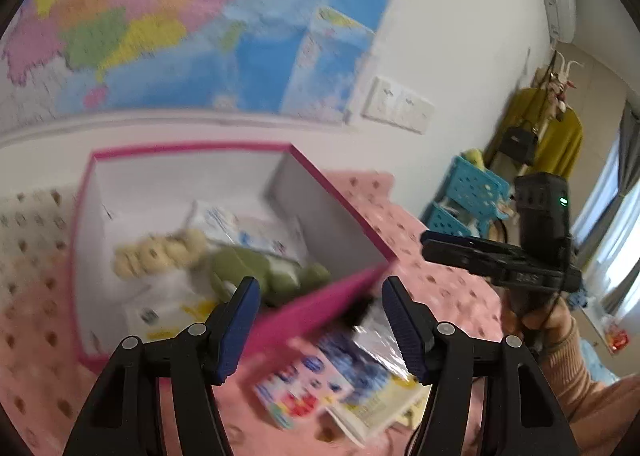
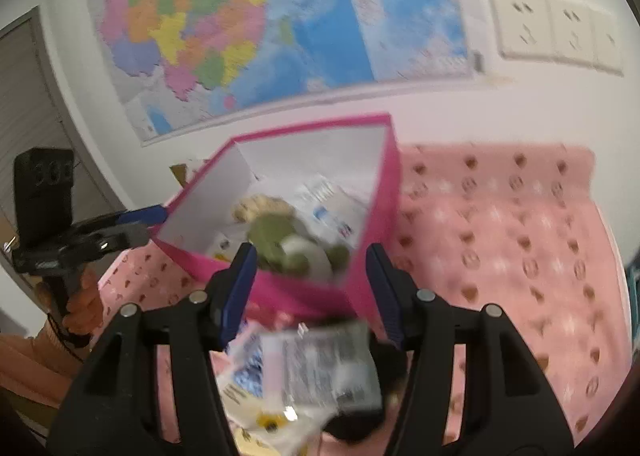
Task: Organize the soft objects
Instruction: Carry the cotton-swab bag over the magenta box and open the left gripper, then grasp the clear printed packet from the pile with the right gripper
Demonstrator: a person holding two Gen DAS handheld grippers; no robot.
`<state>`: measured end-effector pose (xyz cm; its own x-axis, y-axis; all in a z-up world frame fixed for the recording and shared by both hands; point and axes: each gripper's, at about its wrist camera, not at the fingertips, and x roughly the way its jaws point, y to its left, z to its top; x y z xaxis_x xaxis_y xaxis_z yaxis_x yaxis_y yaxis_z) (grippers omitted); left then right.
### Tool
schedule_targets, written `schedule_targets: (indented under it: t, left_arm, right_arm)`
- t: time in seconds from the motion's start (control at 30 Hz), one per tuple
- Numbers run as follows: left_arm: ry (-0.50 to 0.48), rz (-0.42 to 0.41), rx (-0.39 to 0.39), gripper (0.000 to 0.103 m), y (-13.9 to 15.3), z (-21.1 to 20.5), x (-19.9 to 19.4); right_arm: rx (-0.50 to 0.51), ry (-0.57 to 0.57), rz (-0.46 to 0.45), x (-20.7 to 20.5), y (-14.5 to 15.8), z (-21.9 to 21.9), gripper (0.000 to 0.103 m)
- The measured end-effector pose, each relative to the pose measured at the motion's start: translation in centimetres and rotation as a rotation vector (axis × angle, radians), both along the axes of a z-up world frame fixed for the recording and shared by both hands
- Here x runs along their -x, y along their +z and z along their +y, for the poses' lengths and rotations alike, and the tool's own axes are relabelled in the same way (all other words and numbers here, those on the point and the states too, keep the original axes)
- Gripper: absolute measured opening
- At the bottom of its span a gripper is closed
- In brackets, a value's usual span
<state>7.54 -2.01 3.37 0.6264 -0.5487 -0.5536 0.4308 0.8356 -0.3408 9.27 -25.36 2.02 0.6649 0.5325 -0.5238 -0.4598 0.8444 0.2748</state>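
Note:
A pink box (image 1: 192, 147) with white inner walls stands on a pink bedspread. Inside it lie a cream plush toy (image 1: 156, 252), a green plush toy (image 1: 248, 264) and white tissue packs (image 1: 240, 228). My left gripper (image 1: 320, 296) is open just before the box's near wall, nothing between its pads. The right wrist view shows the same box (image 2: 304, 125), the green plush (image 2: 272, 236) and the cream plush (image 2: 260, 203). My right gripper (image 2: 311, 256) is open and empty over the near corner. Loose packets (image 2: 320, 360) lie in front of the box. Both pictures are blurred.
A large map (image 2: 200, 35) and wall sockets (image 2: 556, 31) are behind the box. The pink bedspread (image 2: 500, 240) stretches to the right. Blue crates (image 1: 476, 187) and a yellow garment (image 1: 560, 135) on a rack stand beyond the bed. Colourful packets (image 1: 320, 380) lie near the box.

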Motion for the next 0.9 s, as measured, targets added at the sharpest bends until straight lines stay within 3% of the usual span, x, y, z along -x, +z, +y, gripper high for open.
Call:
schedule_targets:
  t: [0.27, 0.53, 0.9]
  left_arm:
    - [-0.074, 0.129, 0.026, 0.065, -3.9, -3.0, 1.1]
    - [-0.128, 0.206, 0.027, 0.062, -6.3, -6.0, 1.0]
    - [-0.162, 0.274, 0.000, 0.036, -8.3, -8.5, 0.3]
  right_arm:
    - [-0.046, -0.067, 0.146, 1.3, -5.6, -3.0, 0.058]
    - [-0.070, -0.064, 0.178, 1.8, -7.5, -3.3, 0.058]
    - [-0.091, -0.024, 0.191, 1.7, -8.1, -2.5, 0.058]
